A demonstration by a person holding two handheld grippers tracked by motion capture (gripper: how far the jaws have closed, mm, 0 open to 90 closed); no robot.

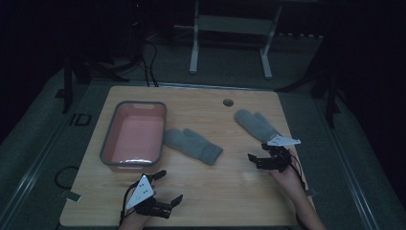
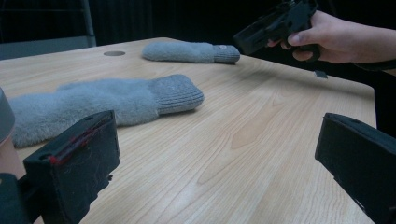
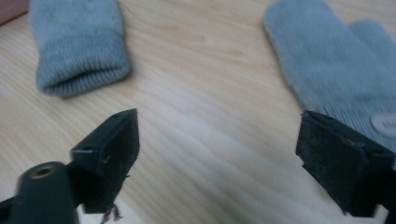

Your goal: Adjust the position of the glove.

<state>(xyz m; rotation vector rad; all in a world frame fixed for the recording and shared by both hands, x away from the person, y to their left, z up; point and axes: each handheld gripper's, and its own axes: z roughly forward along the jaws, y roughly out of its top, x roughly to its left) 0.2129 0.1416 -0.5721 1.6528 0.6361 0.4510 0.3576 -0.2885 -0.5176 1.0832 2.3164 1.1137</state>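
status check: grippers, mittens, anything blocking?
Left gripper open, empty, near table edge. Right gripper open, beside the right mitten, not gripping. Middle mitten lies flat beside the pink bin. Nothing blocking.

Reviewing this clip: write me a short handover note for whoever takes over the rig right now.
Left tool: open, holding nothing, near the front edge by the pink bin.
Right tool: open, holding nothing, right beside the cuff of the far mitten.
Near mitten lies flat mid-table, just right of the bin.
Done: nothing grasped; both mittens on the table, bin looks empty.
Left: probably grasp each mitten and move it, likely into the bin.
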